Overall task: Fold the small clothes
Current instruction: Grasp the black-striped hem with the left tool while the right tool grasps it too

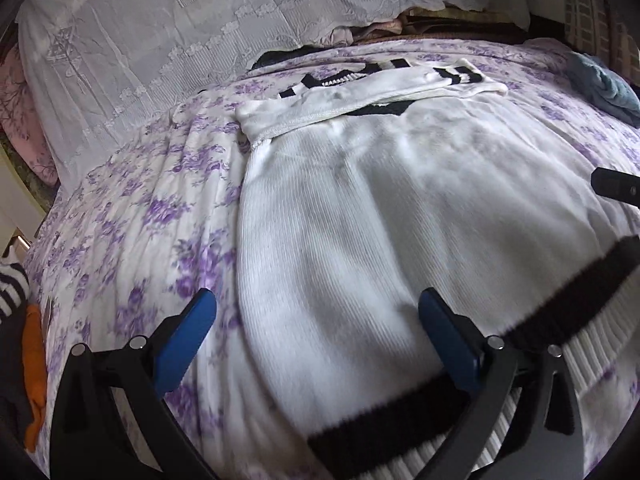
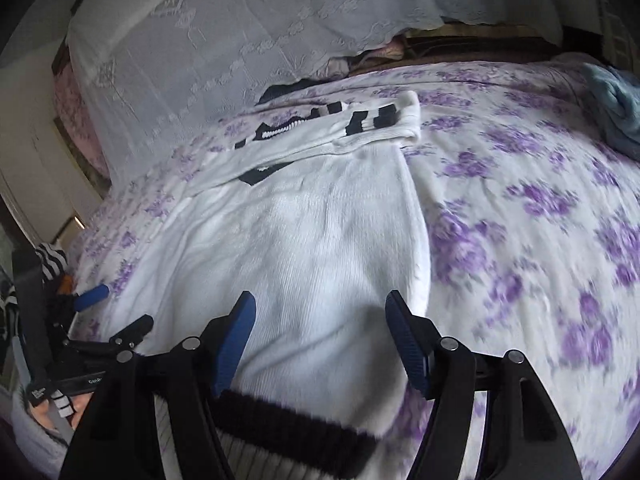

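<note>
A white ribbed knit sweater [image 1: 360, 200] lies flat on the purple-flowered bedspread [image 1: 132, 220]. A black band [image 1: 560, 300] runs along its near hem. Its sleeves [image 1: 360, 96], with black stripes at the cuffs, are folded across the far end. My left gripper [image 1: 318, 300] hovers open over the sweater's left edge near the hem, nothing pinched between its blue pads. In the right wrist view my right gripper [image 2: 320, 300] stands open above the sweater's [image 2: 300, 232] right edge, just beyond the black band [image 2: 296, 424]. A blue fingertip [image 2: 92, 298] of the left gripper shows at the far left.
A white lace cover [image 1: 160, 40] drapes over pillows at the head of the bed. A blue-grey cloth [image 1: 604, 84] lies at the far right. A striped garment [image 1: 12, 288] and something orange [image 1: 34, 360] sit off the bed's left edge. A dark garment [image 1: 280, 58] lies behind the sweater.
</note>
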